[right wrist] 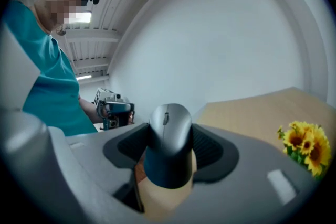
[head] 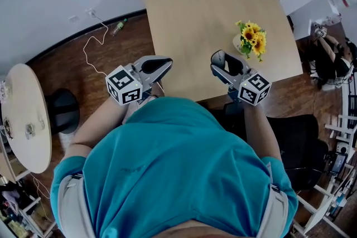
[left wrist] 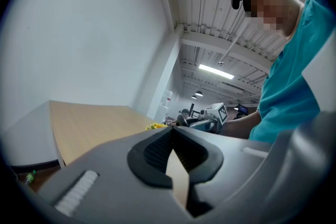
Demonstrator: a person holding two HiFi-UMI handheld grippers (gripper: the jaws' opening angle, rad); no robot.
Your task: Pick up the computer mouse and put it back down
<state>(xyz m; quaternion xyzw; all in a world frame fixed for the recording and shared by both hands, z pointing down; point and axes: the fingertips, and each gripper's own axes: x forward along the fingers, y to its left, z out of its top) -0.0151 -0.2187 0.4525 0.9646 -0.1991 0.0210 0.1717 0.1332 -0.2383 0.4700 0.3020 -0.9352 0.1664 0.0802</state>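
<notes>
A grey computer mouse [right wrist: 169, 149] stands on end between the jaws of my right gripper [right wrist: 169, 136], which is shut on it, both pads against its sides. In the head view the right gripper [head: 220, 64] hangs over the near edge of the wooden table [head: 201, 14], and the mouse is hard to make out there. My left gripper [head: 164, 64] is held over the same edge further left. Its jaws [left wrist: 172, 136] meet at the tips with nothing between them. Each gripper shows in the other's view: the left gripper [right wrist: 113, 110], the right gripper [left wrist: 207, 115].
A small pot of sunflowers [head: 252, 39] stands on the table just right of the right gripper. A round side table [head: 25, 114], a black stool [head: 62, 111], a bottle [head: 118, 26] and a white cable [head: 92, 47] are at the left. A black chair [head: 301, 147] is at the right.
</notes>
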